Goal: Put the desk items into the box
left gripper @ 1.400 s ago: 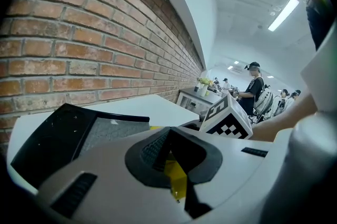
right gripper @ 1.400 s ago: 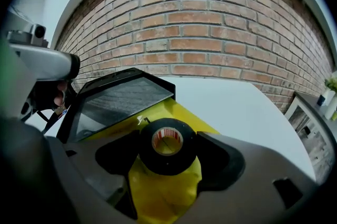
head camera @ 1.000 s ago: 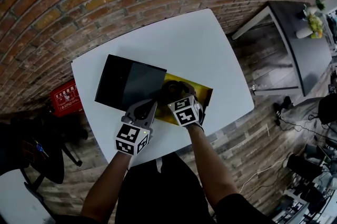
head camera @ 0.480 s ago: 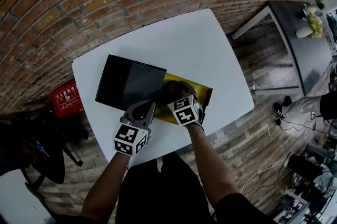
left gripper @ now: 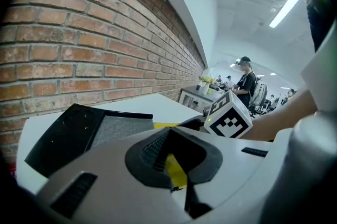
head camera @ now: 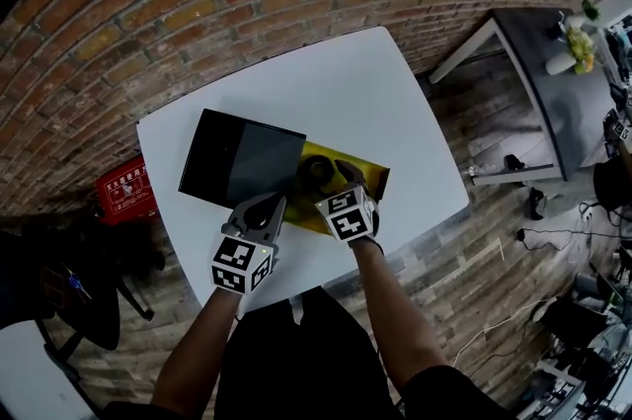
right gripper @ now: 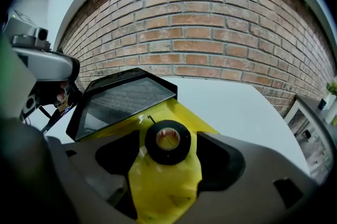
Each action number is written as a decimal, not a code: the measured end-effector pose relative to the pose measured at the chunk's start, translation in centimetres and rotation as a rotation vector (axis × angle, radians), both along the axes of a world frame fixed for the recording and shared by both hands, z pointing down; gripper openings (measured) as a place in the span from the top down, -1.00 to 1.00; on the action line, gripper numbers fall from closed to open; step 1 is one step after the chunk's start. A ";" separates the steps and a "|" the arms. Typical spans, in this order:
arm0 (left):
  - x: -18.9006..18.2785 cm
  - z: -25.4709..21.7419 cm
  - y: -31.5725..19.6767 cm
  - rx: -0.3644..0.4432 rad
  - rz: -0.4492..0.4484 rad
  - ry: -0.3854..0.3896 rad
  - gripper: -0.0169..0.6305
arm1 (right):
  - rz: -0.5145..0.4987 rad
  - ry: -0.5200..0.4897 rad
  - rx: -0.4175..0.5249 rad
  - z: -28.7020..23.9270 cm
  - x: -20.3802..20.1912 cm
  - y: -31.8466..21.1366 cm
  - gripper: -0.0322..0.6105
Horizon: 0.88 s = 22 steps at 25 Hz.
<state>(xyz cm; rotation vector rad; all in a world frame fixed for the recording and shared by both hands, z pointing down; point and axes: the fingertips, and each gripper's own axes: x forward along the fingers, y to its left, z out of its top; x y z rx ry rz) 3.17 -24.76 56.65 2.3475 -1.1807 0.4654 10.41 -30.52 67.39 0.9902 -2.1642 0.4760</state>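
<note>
since the tape roll (right gripper: 168, 155) lies flat in the yellow box (right gripper: 164, 194), dead ahead between the right gripper's (right gripper: 167, 166) parted jaws, that hand sits nearer. the left gripper (left gripper: 174, 166) pinches the box's near wall.

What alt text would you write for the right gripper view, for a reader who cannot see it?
A black roll of tape lies inside an open yellow box, framed by the right gripper's open grey jaws. The box's black lid sits open at left, on a white table before a red brick wall.
</note>
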 end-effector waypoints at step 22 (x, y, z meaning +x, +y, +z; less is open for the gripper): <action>0.2 -4.5 4.4 0.074 0.012 0.038 0.91 | 0.087 -0.223 0.146 -10.4 2.8 9.1 0.68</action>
